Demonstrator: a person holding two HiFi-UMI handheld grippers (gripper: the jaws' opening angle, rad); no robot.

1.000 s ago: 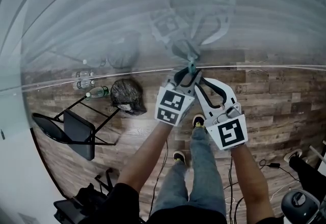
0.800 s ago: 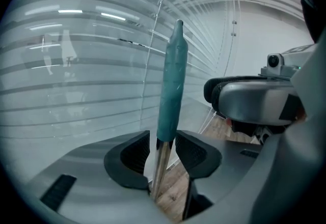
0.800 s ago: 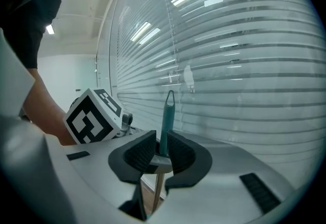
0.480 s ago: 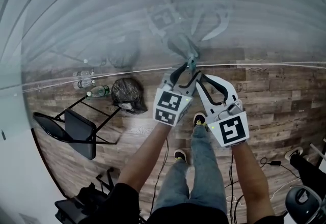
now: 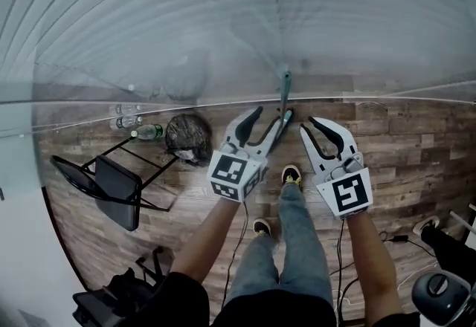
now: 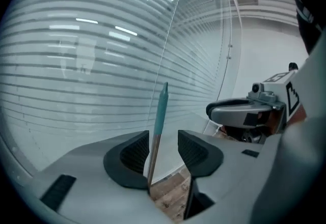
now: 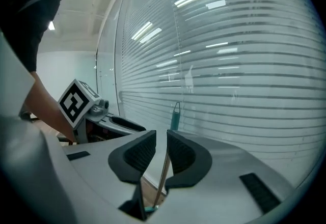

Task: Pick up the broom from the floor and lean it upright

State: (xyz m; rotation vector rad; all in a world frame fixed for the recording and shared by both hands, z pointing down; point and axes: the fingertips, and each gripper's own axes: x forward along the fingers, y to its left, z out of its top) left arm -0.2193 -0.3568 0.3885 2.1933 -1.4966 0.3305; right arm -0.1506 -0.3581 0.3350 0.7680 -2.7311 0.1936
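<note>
Near broom (image 5: 285, 95), right gripper (image 5: 310, 125) jaws ajar

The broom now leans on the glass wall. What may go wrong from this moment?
1. The broom handle rests only against the smooth glass wall above a wooden floor, so it may slide sideways and fall.
2. The left gripper has just been opening; the handle stands between its fingers, not pressed. A sideways withdrawal may knock it over.
</note>
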